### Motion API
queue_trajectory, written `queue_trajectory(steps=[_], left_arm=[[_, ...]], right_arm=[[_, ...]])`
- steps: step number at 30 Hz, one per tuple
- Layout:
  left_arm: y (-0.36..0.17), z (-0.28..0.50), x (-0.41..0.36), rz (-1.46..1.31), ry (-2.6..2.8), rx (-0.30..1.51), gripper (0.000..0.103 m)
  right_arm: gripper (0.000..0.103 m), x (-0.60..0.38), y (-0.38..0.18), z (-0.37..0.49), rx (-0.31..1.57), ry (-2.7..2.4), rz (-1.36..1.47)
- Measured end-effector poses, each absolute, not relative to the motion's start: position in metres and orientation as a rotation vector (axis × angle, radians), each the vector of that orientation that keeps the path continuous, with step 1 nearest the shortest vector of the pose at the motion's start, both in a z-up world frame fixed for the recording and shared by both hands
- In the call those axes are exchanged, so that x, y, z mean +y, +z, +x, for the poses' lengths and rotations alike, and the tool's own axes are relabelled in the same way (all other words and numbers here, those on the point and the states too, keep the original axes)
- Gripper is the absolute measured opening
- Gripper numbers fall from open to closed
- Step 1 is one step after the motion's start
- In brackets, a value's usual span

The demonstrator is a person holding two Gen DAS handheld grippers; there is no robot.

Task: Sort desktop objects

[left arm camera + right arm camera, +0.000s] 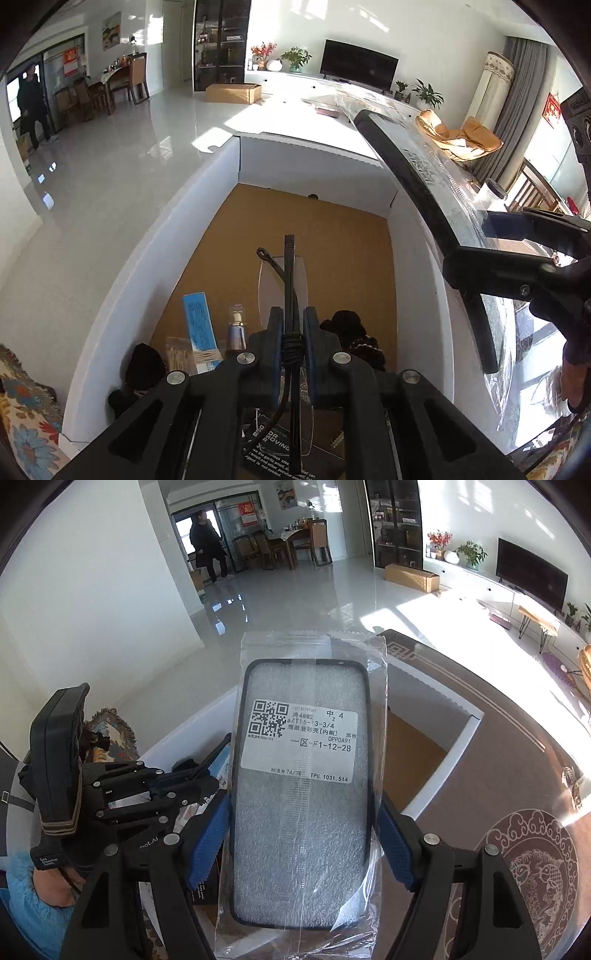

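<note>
Left gripper (291, 328) clenched on black cable (290, 266), above white box (155, 236). Right gripper (301, 834) grasping bagged phone case (303, 794), also over box. Several items already inside; these two left to drop.

The phone case (301, 794) has a matt black rim around a rough, foam-like grey face, sealed in a glossy clear plastic bag (376, 672) with a smooth white paper label (299, 740). The box (155, 258) has smooth matt white walls and a brown cardboard floor, and the clear glossy lens of the glasses (282, 284) shows at its 6 o'clock side. Each hand-held gripper is matt black plastic with shiny metal screws and rough blue pads (208, 834); the tabletop (498, 760) at 3 o'clock looks glossy brown.
</note>
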State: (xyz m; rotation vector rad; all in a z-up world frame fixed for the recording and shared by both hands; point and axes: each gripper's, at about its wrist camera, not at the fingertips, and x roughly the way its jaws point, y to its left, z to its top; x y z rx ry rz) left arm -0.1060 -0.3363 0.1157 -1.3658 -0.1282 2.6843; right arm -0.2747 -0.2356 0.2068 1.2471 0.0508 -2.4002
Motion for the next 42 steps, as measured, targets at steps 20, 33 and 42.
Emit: queue_trajectory(steps=[20,33,42], left_arm=[[0.077,-0.109,-0.356,-1.454,2.786,-0.152,0.074],[0.114,-0.046,-0.324,-1.278,3.066,-0.152,0.096],[0.116,-0.038,-0.303,-1.383,3.133,-0.071,0.096]], right_arm=[[0.086,-0.271,0.124,-0.304,-0.044,-2.311,1.352],[0.097,-0.227,0.141,-0.243,0.046,-2.343,1.307],[0.097,-0.208,0.143,-0.239,0.048,-2.366,1.318]])
